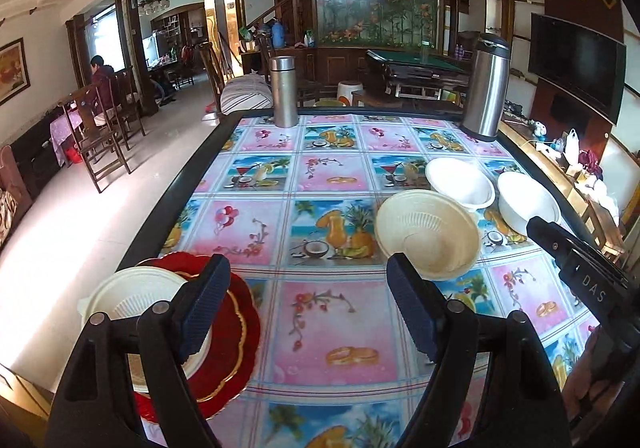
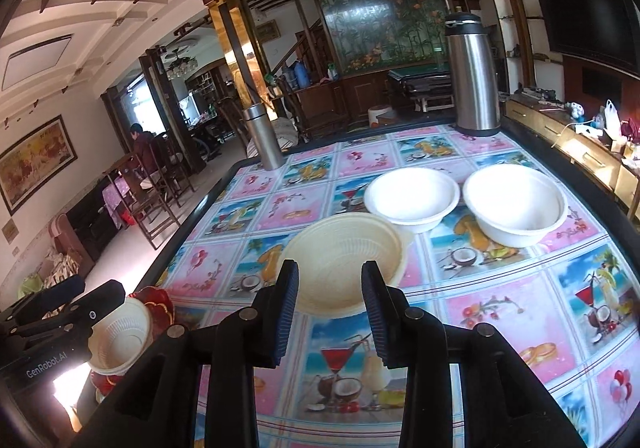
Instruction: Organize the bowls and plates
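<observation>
On the fruit-patterned desk [image 2: 500,288] the ribbed cream bowl [image 2: 344,268] lay mid-desk, just ahead of the right gripper [image 2: 330,312], jaws partly spread, empty; left gripper [image 1: 308,312], spread wide, sat farther off.

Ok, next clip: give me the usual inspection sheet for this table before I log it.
Surface: table under a fruit-print cloth, dark rim.
Job's things: cream ribbed bowl mid-table; two white bowls side by side behind it; a second ribbed bowl sits on the red plates at the left edge.
Clutter: steel flask and tall steel thermos along the far edge.
Grippers: left gripper open, empty; right gripper open, empty, just short of the cream bowl's near rim.
Cables: nothing seen.
Surroundings: a person seated far left; dark TV on the right wall.
</observation>
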A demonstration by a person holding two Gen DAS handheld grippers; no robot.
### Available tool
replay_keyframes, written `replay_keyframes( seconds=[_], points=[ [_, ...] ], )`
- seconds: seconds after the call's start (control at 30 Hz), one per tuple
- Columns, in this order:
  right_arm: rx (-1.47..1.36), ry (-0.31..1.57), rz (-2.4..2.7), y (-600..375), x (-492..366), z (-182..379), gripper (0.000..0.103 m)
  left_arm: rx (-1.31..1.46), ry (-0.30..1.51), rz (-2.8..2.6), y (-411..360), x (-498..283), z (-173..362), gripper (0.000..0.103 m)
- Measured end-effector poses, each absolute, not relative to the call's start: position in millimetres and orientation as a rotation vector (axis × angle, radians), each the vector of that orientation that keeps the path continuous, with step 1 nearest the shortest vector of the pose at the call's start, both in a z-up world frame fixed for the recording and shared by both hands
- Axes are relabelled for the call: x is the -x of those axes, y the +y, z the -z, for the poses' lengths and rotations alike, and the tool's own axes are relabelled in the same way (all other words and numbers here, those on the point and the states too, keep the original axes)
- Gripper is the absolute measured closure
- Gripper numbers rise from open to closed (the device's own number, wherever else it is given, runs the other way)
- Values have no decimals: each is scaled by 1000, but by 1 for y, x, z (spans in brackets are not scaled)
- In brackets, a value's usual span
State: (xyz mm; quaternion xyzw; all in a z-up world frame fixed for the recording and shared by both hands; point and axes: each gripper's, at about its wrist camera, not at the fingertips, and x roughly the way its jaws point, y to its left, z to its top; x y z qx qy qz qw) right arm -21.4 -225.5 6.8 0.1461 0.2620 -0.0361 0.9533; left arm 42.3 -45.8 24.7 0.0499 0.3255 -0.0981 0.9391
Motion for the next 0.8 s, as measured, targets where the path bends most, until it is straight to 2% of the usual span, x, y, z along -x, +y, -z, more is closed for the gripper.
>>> replay_keyframes(
  seconds=[0.23,0.5,0.8],
  points=[
    [-346,523,131,-280,15,-11,61,-122,686,207,-78,-61,-17,22],
    [-424,591,82,-305,-26,2,59,-111,747,202,-97,-103,0,22],
    [-544,693,30,-320,-77,26,58,1,969,268,-96,-168,37,22]
  ],
)
